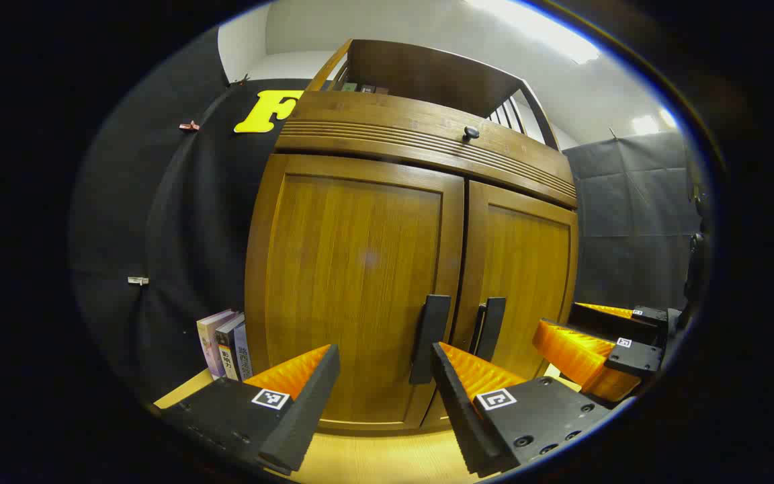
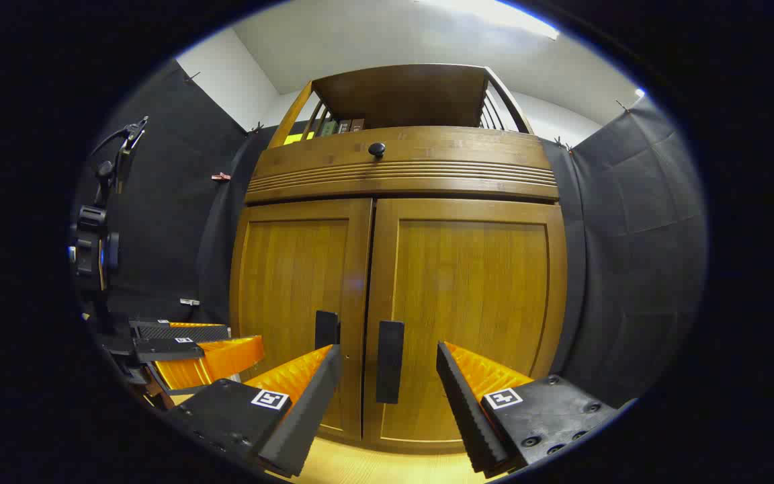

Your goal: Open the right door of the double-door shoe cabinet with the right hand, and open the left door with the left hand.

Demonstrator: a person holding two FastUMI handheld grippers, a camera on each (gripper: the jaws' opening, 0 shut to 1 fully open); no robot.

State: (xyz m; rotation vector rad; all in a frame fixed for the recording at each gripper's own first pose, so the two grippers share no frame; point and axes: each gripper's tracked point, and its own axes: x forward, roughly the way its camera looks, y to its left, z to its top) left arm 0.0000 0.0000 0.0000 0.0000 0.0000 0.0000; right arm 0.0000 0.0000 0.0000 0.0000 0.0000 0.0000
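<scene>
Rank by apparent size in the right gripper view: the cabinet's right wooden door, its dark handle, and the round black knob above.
1. Right wooden door, largest by far.
2. Dark bar-shaped handle on that door.
3. Round black knob, smallest, though it sits higher, so the fisheye may shrink it.

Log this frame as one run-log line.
phase: approach | left door: closed | right door: closed | left tongs: open, facing left handle | right tongs: open, facing right handle | contact: none
</scene>
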